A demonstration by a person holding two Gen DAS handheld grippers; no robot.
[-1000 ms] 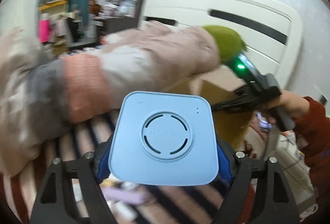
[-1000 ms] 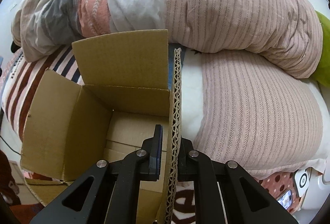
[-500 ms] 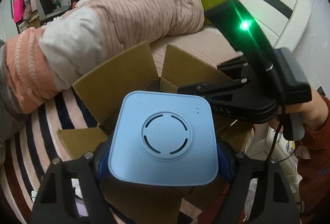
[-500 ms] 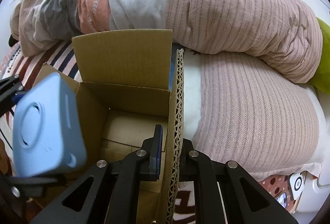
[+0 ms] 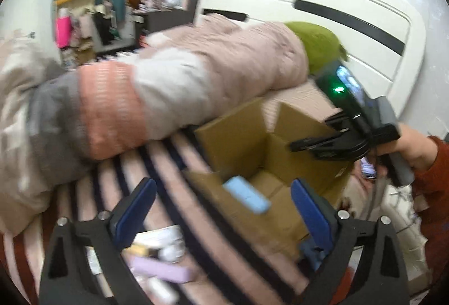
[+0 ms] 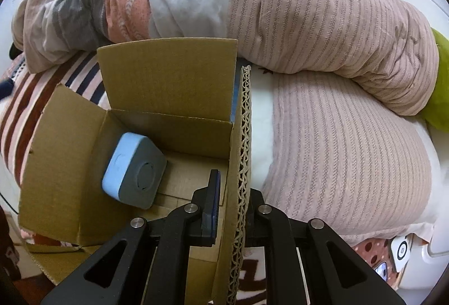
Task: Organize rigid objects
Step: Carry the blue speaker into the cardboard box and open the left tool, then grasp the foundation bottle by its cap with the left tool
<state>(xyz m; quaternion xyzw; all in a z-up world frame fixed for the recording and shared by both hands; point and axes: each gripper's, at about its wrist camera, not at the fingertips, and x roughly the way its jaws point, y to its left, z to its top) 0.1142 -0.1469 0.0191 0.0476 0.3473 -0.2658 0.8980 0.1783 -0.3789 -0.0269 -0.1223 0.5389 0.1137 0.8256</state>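
Note:
An open cardboard box (image 6: 168, 80) stands on the bed. A light blue square device (image 6: 134, 175) lies tilted inside it against the left wall; it also shows in the left wrist view (image 5: 247, 194). My left gripper (image 5: 223, 202) is open and empty, above and in front of the box (image 5: 238, 142). My right gripper (image 6: 231, 192) is shut on the box's right flap (image 6: 243, 136), holding it upright; this gripper also shows in the left wrist view (image 5: 322, 142).
A rolled pink, grey and white duvet (image 6: 252, 10) lies behind the box on the striped sheet (image 5: 174, 173). A green pillow (image 5: 317, 43) and white headboard (image 5: 350, 10) are beyond. Small items, one a lilac case (image 5: 162, 270), lie near my left gripper.
My left gripper let go of the blue device, which dropped into the box. The gripper opened and pulled back. My right gripper kept its hold on the flap.

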